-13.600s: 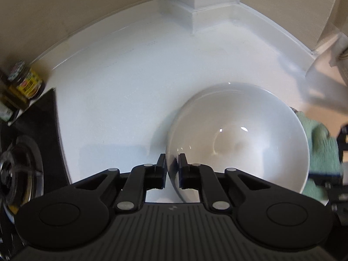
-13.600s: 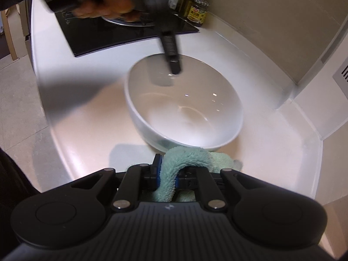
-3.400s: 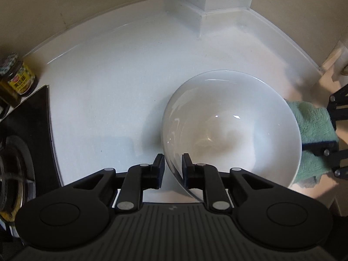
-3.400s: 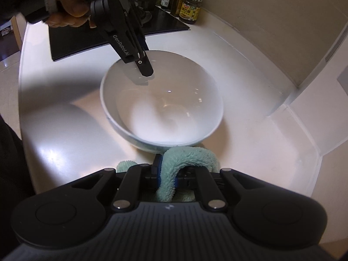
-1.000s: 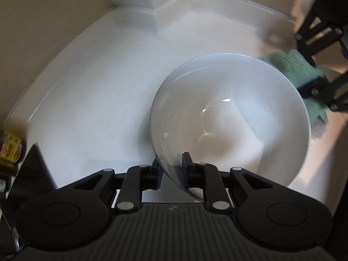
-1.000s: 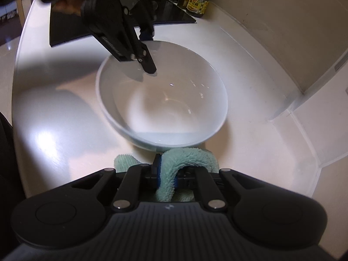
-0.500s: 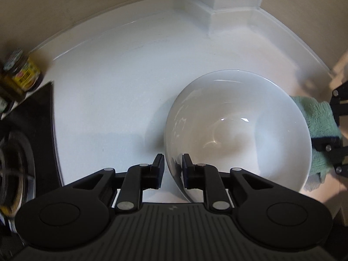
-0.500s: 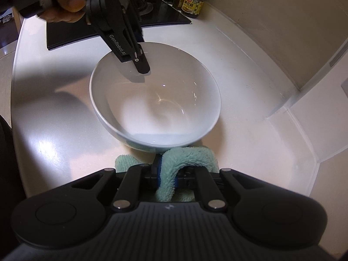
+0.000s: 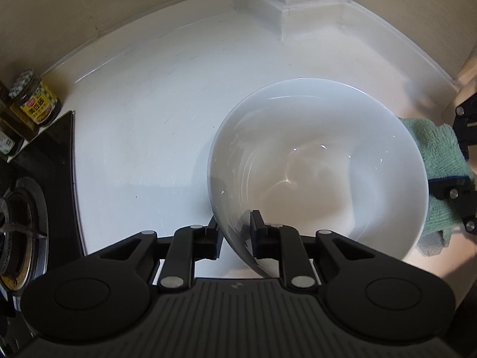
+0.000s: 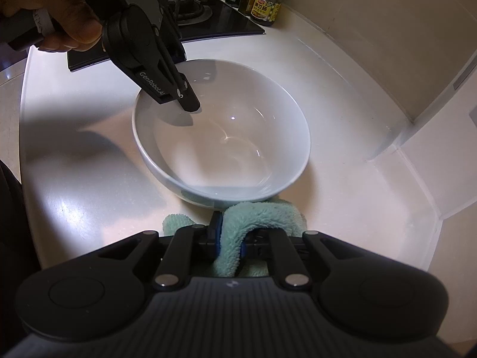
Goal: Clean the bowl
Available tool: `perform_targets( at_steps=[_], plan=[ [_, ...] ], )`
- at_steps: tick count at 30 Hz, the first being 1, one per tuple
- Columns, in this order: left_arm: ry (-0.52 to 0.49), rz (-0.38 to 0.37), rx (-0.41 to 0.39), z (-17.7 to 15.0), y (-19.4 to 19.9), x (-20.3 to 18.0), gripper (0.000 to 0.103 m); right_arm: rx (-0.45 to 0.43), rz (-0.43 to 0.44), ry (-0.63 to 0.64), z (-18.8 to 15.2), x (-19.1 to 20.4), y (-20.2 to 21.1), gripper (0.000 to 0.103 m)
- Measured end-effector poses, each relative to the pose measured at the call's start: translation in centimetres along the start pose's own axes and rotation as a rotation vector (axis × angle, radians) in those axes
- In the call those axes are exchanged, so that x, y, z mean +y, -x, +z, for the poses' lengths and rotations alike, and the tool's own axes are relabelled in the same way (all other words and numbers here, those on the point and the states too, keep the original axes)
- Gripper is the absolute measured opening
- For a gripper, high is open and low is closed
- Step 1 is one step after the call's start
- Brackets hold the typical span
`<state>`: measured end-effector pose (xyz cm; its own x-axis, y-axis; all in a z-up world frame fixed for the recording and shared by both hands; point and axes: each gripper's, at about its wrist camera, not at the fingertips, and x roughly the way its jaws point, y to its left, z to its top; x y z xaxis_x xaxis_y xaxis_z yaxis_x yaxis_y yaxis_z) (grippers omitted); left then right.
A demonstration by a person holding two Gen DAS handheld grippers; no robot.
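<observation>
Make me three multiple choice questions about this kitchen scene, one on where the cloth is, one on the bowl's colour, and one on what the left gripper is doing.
1. Where is the cloth?
A. Inside the bowl
B. On the counter beside the bowl, in the right gripper's jaws
C. On the stove

2. What colour is the bowl?
A. White
B. Blue
C. Black

3. How does the left gripper stand to the bowl?
A. Clear of it, above the stove
B. Astride its rim, one finger inside and one outside
C. Flat under its base

Answers:
1 B: the green cloth is folded between the right gripper jaws, just outside the bowl's wall.
2 A: both views show it plain white, inside and out.
3 B: the left wrist view shows the rim running between the two fingers.
</observation>
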<state>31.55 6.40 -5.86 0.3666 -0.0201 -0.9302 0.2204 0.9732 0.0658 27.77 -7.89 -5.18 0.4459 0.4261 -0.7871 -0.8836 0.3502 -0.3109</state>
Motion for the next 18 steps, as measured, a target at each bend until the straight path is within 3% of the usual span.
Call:
perform_targets(
  at_steps=[6, 8, 11, 15, 18],
  plan=[
    [-0.258, -0.037, -0.015, 0.8, -0.6, -0.3, 0.028, 0.010, -0.023, 0.006, 0.2, -0.5, -0.2, 0.007],
    [-0.293, -0.068, -0.009, 1.2, -0.8, 0.1, 0.028, 0.014, -0.029, 0.010, 0.3, -0.7, -0.3, 0.007],
    [-0.199, -0.075, 0.005, 1.7, -0.4, 1.0, 0.022, 0.014, -0.028, 0.010, 0.3, -0.8, -0.3, 0.007],
    [-0.032, -0.056, 0.006, 1.2, 0.4, 1.5, 0.022, 0.009, -0.036, 0.000, 0.3, -0.6, -0.3, 0.007],
    [0.039, -0.038, 0.004, 0.5, 0.6, 1.2, 0.022, 0.007, -0.033, -0.003, 0.3, -0.4, -0.1, 0.007]
  ],
)
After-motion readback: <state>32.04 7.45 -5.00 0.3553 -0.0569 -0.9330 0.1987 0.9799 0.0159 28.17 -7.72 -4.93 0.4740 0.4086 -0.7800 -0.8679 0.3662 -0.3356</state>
